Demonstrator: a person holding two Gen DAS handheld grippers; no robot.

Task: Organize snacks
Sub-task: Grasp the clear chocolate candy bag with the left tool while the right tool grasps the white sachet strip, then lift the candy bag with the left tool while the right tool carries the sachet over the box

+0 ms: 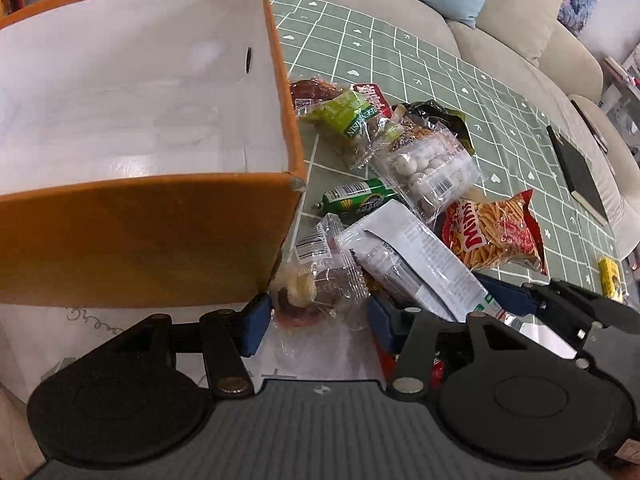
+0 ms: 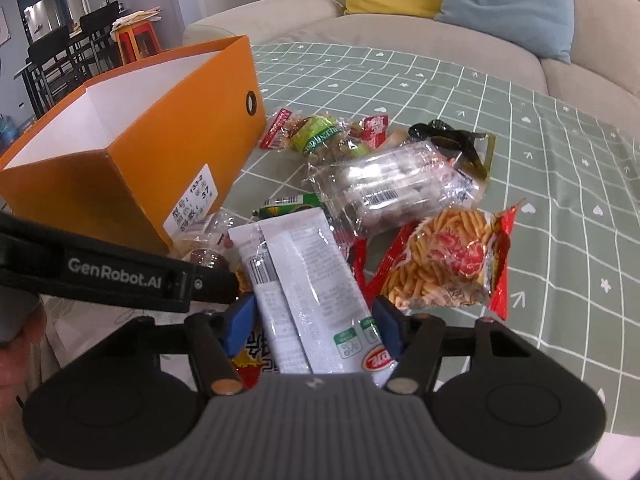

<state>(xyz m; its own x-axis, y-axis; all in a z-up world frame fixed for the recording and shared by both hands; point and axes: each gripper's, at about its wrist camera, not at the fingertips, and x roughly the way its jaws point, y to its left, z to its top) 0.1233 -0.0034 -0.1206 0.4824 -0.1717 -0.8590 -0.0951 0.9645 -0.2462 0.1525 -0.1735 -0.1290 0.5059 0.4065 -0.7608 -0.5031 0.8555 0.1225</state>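
Observation:
An empty orange box (image 1: 144, 236) with a white inside stands at the left; it also shows in the right wrist view (image 2: 132, 152). A pile of snacks lies beside it on the green checked tablecloth (image 1: 400, 56). My left gripper (image 1: 318, 326) is open, its blue pads either side of a clear-wrapped pastry (image 1: 316, 280) by the box corner. My right gripper (image 2: 314, 326) is open around the near end of a long white packet (image 2: 308, 284), not clamping it. The right gripper also shows in the left wrist view (image 1: 560, 300).
The pile holds a red Mimi chip bag (image 1: 496, 236), a clear pack of white balls (image 1: 432, 168), a green sausage (image 1: 356, 198), a green-labelled nut pack (image 1: 348, 118) and a dark green bag (image 1: 440, 116). A black notebook (image 1: 580, 172) lies far right. A beige sofa (image 2: 400, 36) stands behind.

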